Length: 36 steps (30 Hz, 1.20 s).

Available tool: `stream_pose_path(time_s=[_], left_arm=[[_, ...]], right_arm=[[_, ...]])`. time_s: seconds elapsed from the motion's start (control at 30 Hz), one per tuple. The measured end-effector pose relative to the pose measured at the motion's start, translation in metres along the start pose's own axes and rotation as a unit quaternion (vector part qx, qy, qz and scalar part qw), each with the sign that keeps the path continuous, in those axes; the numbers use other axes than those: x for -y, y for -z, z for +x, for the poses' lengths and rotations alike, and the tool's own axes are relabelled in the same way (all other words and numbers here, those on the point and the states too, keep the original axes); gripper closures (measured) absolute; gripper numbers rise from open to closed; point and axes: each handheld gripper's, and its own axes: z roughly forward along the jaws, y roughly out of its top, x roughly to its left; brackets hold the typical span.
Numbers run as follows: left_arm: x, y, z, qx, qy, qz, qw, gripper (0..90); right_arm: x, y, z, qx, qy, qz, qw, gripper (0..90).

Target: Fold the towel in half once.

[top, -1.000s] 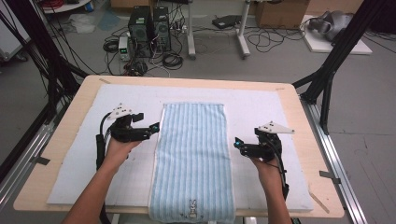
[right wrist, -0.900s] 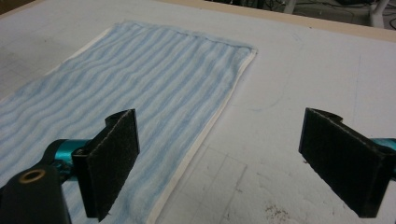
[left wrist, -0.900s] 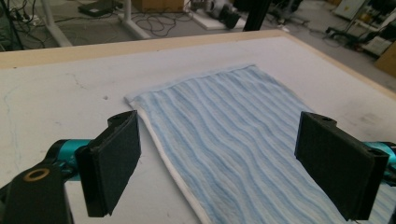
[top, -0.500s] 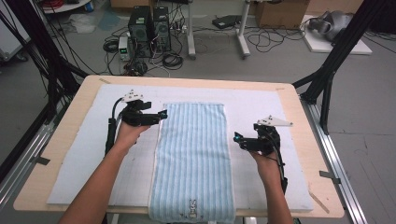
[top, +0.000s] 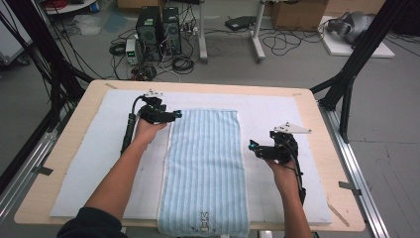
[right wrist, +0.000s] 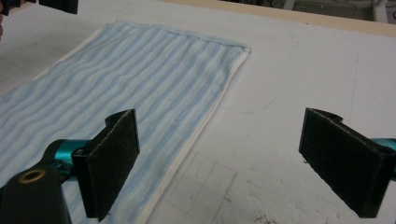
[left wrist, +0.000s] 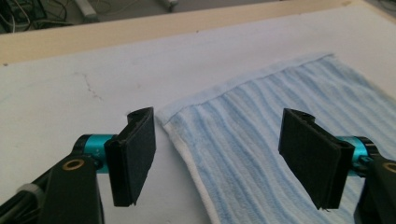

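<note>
High view: one towel point(top: 205, 168), pale blue with stripes, lies flat and lengthwise on the white mat point(top: 84, 163) that covers the worktop point(top: 307, 94). Its near end hangs just over the 6 o'clock edge and bears one small rabbit figure; no writing can be read. There are two hand-held grippers. The left hand-held gripper point(top: 174, 115) sits at the towel's far left corner, toward 11 o'clock, with its jaws just over that corner. The right hand-held gripper point(top: 253, 148) sits at 3 o'clock, just beside the towel's right edge and apart from it. On the floor beyond, at 12 o'clock, stand two dark computer cases point(top: 158, 25) among loose cables.

Left gripper view: the two jaws stand spread, though they have just been closing. The towel's corner and hem lie between them on the mat, with neither pad pressing on the cloth.

Right gripper view: the two jaws stand wide apart. One hangs over the towel's edge at 7 o'clock, the other over bare mat at 4 o'clock. Nothing is pinched. The towel runs away toward 11 o'clock.
</note>
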Motion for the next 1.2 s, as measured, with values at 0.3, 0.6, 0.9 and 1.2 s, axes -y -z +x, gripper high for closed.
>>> stream_pose_path(time_s=[0.3,0.6,0.9,1.2], left_arm=[[0.012,-0.024,0.004,-0.027,-0.001,0.051,0.9983,38.9],[0.016,-0.027,-0.003,-0.049,-0.051,0.077,0.9946,55.0],[0.015,-0.025,-0.009,-0.025,-0.073,0.090,0.9930,86.7],[0.017,-0.024,-0.002,-0.011,-0.027,0.083,0.9962,87.0]], right_arm=[[-0.001,-0.010,-0.006,-0.001,-0.006,0.009,0.9999,11.4],[-0.002,-0.019,-0.006,0.008,-0.006,0.021,0.9997,11.4],[-0.016,-0.057,-0.007,0.010,-0.012,0.045,0.9989,13.9],[-0.023,-0.093,-0.009,0.014,-0.043,0.068,0.9967,50.2]])
